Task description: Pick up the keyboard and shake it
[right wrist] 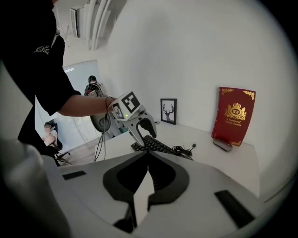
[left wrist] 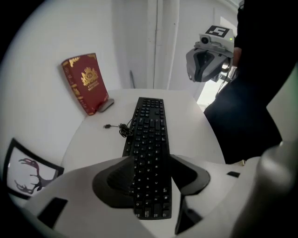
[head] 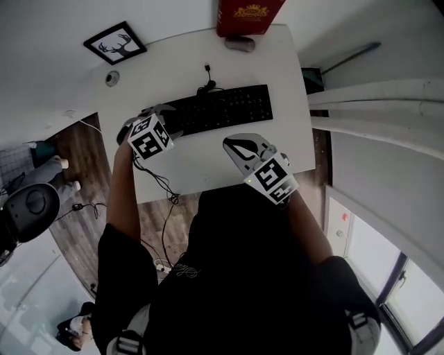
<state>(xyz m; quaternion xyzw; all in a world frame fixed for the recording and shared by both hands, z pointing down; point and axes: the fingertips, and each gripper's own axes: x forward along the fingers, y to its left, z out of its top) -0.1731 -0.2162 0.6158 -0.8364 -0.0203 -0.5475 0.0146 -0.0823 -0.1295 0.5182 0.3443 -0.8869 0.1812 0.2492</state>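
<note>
Right now the step in hand is the reach for the grasp: nothing has been lifted. The keyboard (head: pixel 222 109) lies flat on the white table (head: pixel 201 166).

The left tool (head: pixel 168 119) is at the keyboard's left end, pointing steeply down. Its own view shows the jaws standing wide with that end of the keyboard between them, one jaw on each long edge. I see no pad pressing on the edges, so I judge it a straddle and not a grip.

The right tool (head: pixel 239 148) hangs on the person's side of the keyboard, toward its right half and apart from it. Its jaws are closed together with nothing between them.

A coiled cable (head: pixel 207 87) runs off the keyboard's far edge. A red book (head: pixel 246 14) stands well beyond the keyboard, and a framed deer picture (head: pixel 114 43) lies beyond its left end.

The next move, as I judge it, calls for the left tool to settle lower and close on the two long edges. A grip at one end alone would leave the long body hanging, likely to droop or twist out during a shake. So the right tool probably needs to open and take the right half as well. The loose cable will come up with the keyboard and could drag or snag.
</note>
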